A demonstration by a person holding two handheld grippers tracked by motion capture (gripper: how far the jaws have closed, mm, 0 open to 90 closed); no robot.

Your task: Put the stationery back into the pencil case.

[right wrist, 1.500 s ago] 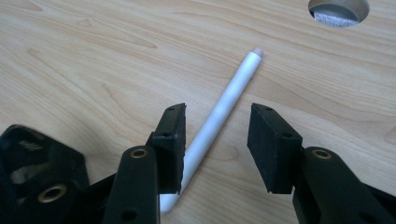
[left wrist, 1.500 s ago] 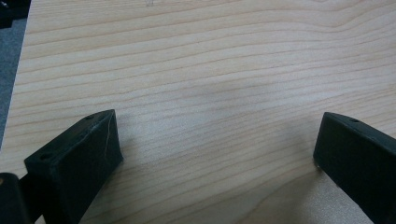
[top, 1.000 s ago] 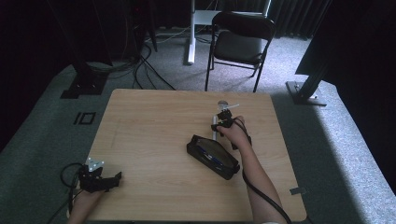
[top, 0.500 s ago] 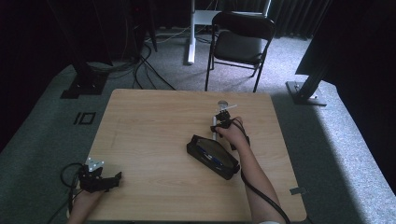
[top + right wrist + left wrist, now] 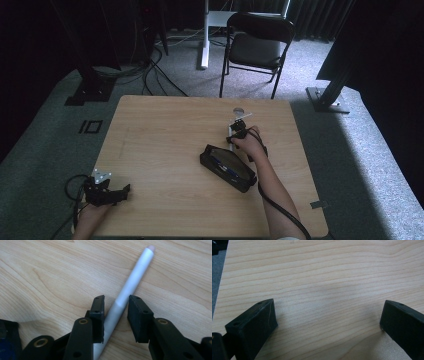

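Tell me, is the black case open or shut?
Open: the black case lies on the table with its blue inside showing.

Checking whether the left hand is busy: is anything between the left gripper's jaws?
No, the left gripper has its jaws spread wide over bare wooden table, nothing between them.

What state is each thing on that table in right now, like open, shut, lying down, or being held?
Silver pen: lying flat on the table, between the right tongs, which have just been closing and are not yet clamped.
Black case: open, something blue inside.
Left tongs: open wide, holding nothing.
Folding chair: unfolded, unoccupied.
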